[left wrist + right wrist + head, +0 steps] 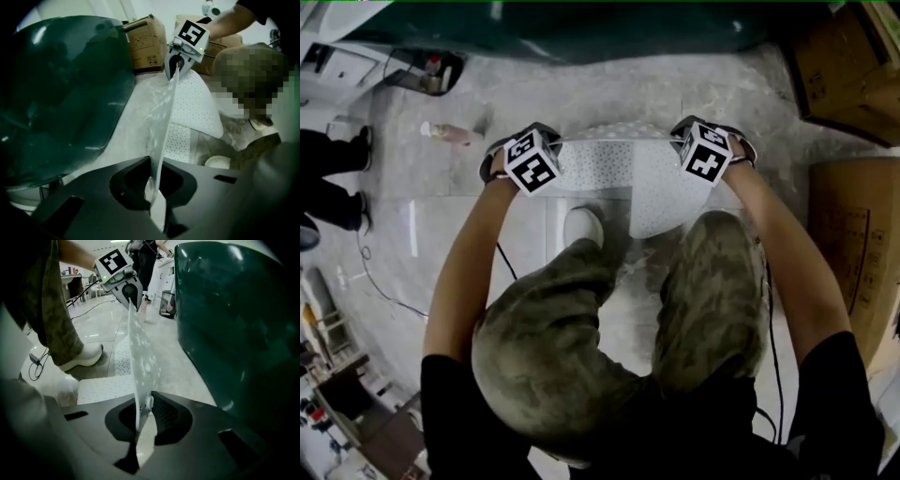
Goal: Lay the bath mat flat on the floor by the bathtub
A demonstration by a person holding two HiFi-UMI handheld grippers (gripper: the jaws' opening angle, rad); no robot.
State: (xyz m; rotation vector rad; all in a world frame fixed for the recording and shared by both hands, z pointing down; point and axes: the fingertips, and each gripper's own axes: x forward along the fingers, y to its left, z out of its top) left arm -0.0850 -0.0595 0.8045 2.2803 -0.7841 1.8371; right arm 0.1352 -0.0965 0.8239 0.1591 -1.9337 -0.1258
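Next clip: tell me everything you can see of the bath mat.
The bath mat is white, thin and floppy, rubbery-looking, covered all over with small dots. The left gripper and right gripper are each shut on its top edge, which runs stretched between them. The rest hangs and bends onto the floor by the person's shoe, beside the dark green bathtub. It is not yet flat.

Dim, soft, fisheye-warped, dark vignetted edges

Left tongs [542, 155], right tongs [696, 150] grip bath mat [619, 173] beside bathtub [581, 37].
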